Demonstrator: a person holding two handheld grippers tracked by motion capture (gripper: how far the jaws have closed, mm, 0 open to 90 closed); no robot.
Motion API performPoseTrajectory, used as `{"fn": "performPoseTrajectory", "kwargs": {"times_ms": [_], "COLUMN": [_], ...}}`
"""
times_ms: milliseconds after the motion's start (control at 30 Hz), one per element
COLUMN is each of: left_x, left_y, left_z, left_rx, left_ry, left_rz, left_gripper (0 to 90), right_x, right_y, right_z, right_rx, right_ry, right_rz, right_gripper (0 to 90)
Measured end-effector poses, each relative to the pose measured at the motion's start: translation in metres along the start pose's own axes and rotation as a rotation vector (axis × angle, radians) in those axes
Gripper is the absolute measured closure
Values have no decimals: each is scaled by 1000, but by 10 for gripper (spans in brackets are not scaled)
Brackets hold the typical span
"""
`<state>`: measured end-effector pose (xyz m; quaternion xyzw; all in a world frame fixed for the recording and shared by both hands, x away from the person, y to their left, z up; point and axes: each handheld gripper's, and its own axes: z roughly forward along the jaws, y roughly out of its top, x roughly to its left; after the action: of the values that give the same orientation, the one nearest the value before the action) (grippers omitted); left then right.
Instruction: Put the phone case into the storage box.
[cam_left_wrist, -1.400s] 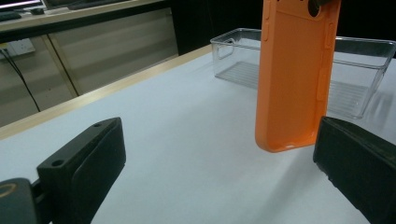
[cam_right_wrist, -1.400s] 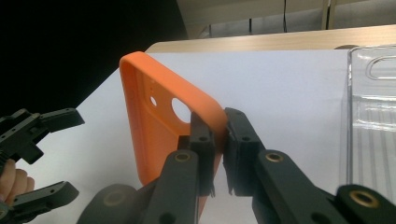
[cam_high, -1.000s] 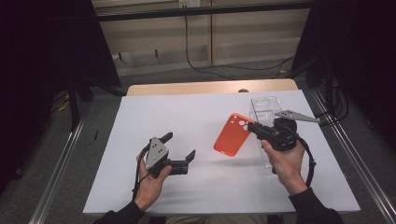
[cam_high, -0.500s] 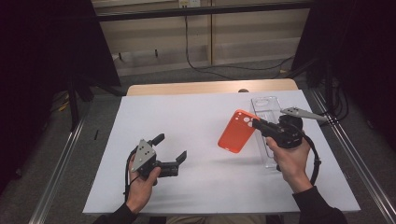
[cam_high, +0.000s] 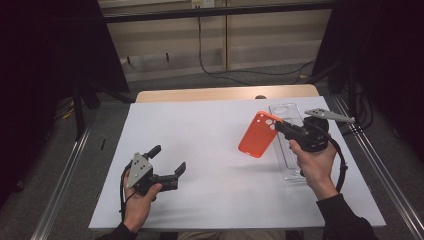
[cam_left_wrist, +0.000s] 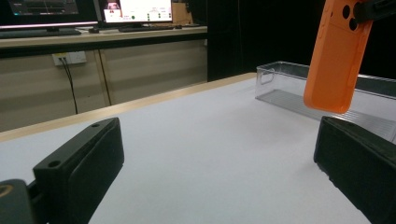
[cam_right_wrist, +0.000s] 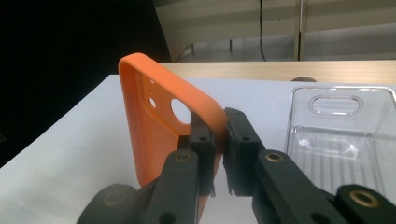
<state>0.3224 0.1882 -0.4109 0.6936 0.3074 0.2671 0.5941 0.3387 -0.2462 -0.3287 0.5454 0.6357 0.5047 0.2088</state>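
An orange phone case hangs tilted above the white table, just left of a clear plastic tray. My right gripper is shut on the case's upper corner near the camera cutout. The right gripper view has the jaws pinching the case's rim, with the tray to the right. My left gripper stands open near the table's front left with nothing between its jaws. From the left gripper view, the case hangs far off over the tray.
A white sheet covers the table, with a wooden strip along its far edge. Metal rails run along both sides. Cables lie on the floor behind. A desk with monitors stands beyond the table.
My left gripper has drifted left along the front of the table, staying open. My right gripper has carried the orange case slightly right and farther away.
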Motion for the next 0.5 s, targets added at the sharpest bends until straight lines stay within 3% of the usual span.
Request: {"fn": "performPoseTrajectory", "kwargs": {"times_ms": [500], "left_x": [7], "left_y": [-6], "left_z": [-14], "left_rx": [-1], "left_ry": [42], "left_rz": [-14], "left_gripper": [18], "right_x": [-8], "right_y": [19], "right_z": [-3], "right_rx": [-28], "right_ry": [-28], "right_rz": [-28], "right_gripper": [823]}}
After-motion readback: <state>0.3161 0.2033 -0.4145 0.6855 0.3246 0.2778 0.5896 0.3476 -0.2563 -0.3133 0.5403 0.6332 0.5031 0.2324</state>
